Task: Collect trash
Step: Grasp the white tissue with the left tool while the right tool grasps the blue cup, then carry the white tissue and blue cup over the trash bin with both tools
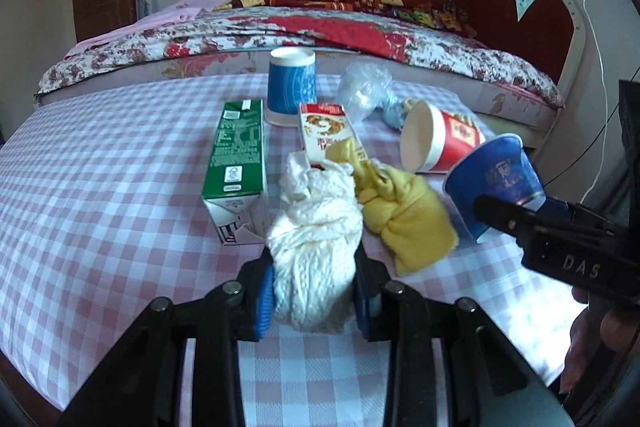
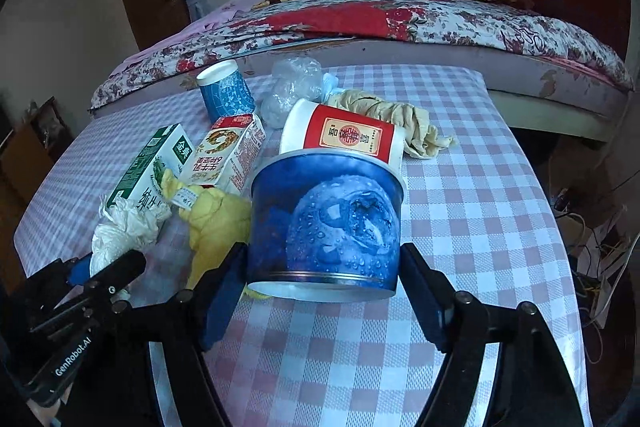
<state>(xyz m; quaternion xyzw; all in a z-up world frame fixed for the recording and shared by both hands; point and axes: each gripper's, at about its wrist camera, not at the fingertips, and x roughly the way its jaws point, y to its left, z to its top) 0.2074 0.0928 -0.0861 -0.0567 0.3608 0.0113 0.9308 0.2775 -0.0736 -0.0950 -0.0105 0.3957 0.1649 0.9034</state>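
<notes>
Both grippers are loaded: left gripper [image 1: 314, 291] is clenched on the white wad [image 1: 316, 239] near the table's front edge, right gripper [image 2: 324, 291] straddles the blue cup [image 2: 326, 223], apparently gripping it, just right of the wad.

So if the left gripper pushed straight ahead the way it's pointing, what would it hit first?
The left gripper is already clamped on the white crumpled wad. Straight on, it would probably push that wad into the red and white carton, with the yellow cloth just to the right; depth is hard to judge.
</notes>
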